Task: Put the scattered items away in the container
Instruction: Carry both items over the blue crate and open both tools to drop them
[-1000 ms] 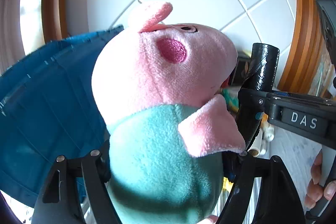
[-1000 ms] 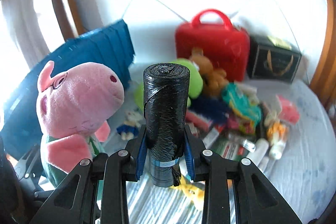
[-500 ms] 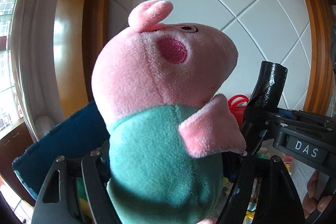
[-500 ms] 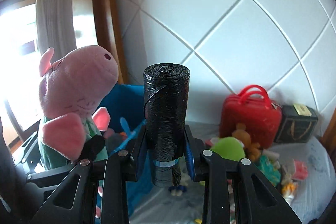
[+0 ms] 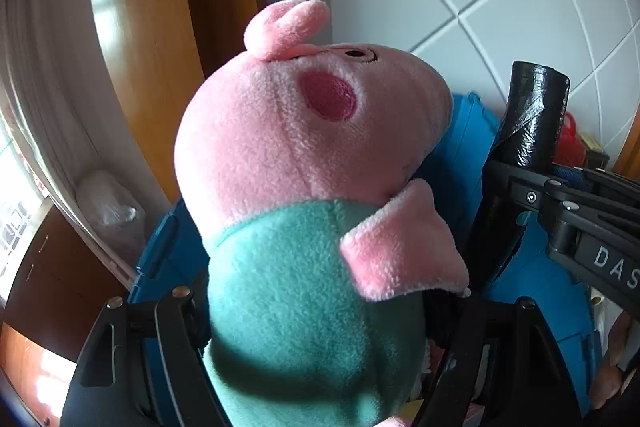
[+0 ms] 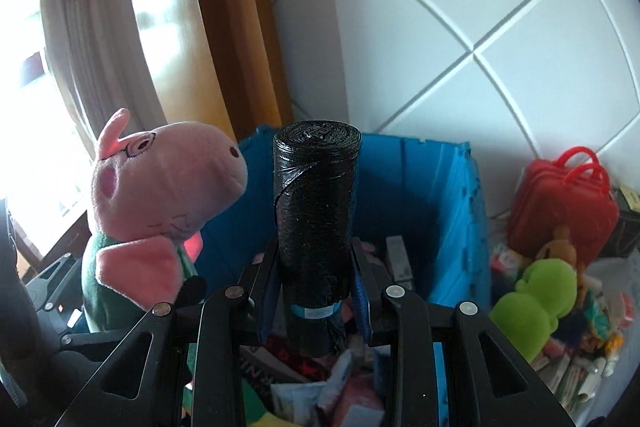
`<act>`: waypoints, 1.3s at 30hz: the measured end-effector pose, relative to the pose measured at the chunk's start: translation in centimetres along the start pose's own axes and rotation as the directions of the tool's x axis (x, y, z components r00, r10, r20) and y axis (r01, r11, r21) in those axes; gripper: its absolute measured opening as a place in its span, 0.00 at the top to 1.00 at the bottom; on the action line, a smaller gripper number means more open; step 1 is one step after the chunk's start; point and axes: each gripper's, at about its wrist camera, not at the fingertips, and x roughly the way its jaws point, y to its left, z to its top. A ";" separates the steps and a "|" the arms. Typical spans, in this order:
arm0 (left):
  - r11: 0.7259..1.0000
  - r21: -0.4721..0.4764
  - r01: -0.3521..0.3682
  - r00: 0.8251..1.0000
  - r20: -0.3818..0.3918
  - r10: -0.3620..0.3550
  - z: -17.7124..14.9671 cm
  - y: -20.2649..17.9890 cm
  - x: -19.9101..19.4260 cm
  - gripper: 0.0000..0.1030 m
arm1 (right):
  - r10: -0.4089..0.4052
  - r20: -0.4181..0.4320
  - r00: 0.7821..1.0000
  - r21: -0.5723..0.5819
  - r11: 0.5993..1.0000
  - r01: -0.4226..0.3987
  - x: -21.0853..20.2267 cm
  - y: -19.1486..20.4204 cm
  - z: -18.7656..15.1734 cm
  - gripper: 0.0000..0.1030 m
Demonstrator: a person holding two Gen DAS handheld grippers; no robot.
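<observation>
Two items held, both now over blue bin (image 6: 436,195): pig plush (image 5: 304,211) upright in left gripper (image 5: 320,343), jaws clamped on its green body; black bag roll (image 6: 316,211) upright in right gripper (image 6: 316,291), jaws clamped on roll's lower part. Second earlier, bin lay off to left and scattered pile filled right view; now bin's open interior sits directly behind roll. Red case (image 6: 560,203) and green plush (image 6: 532,303) now right of bin. Bin already holds loose packets.
</observation>
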 end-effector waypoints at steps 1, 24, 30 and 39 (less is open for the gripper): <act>1.000 0.001 0.011 0.999 -0.044 -0.011 -0.2 0.1 1.8 0.27 | -0.015 -0.031 0.999 0.005 1.000 0.015 1.6 0.2 0.0 0.70; 0.985 0.173 0.024 0.984 -0.180 0.008 -3.4 -4.2 10.1 0.08 | -0.216 -0.219 0.952 -0.070 0.976 0.205 12.7 -2.0 -2.2 0.56; 0.986 0.167 0.027 0.984 -0.176 0.003 -2.8 -3.2 10.4 0.08 | -0.223 -0.221 0.949 -0.074 0.975 0.211 12.7 -1.9 -1.9 0.34; 0.988 0.140 0.067 0.979 -0.199 -0.039 -1.2 -4.1 10.4 0.08 | -0.219 -0.219 0.951 -0.024 0.975 0.219 12.1 -2.7 -1.7 0.19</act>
